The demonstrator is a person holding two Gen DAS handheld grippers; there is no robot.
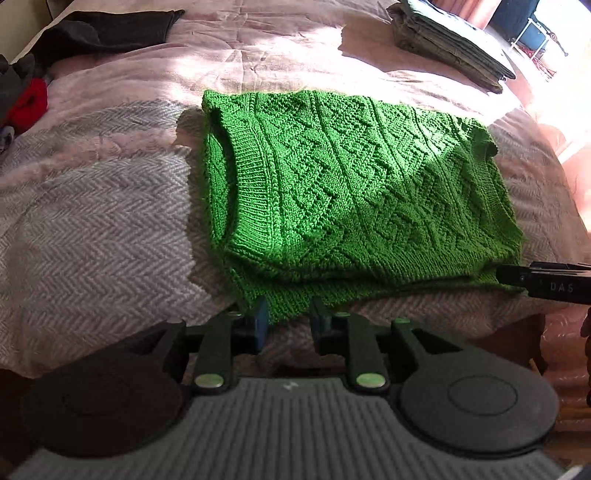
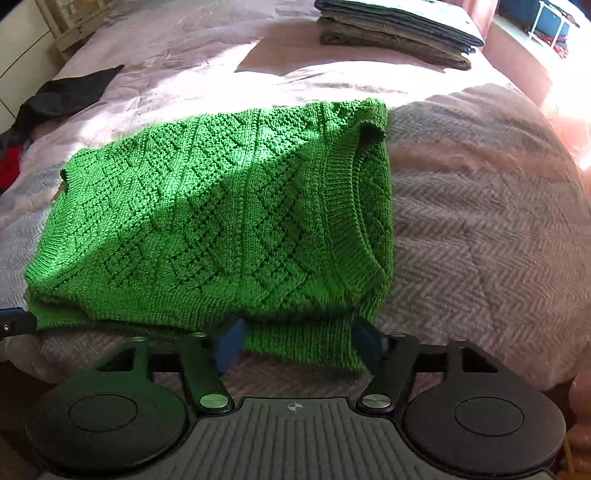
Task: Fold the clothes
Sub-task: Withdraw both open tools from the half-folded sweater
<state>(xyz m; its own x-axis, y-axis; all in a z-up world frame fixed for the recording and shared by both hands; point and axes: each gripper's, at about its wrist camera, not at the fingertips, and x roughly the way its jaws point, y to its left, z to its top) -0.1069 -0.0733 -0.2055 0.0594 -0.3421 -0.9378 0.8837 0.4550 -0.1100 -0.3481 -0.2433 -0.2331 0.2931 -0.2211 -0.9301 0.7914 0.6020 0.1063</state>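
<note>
A green knitted sweater (image 1: 351,192) lies folded on the bed; it also shows in the right wrist view (image 2: 207,229). My left gripper (image 1: 288,325) is open at the sweater's near edge, its blue pads (image 1: 261,323) on either side of the hem, not closed on it. My right gripper (image 2: 295,343) is open wide, with the ribbed near hem lying between its pads (image 2: 231,345). The right gripper's black finger also shows at the right edge of the left wrist view (image 1: 546,282).
The bed has a pink cover (image 1: 258,48) and a grey herringbone blanket (image 1: 96,229). A stack of folded clothes (image 1: 450,40) sits at the far right. Dark clothing (image 1: 110,29) and a red item (image 1: 29,103) lie at the far left.
</note>
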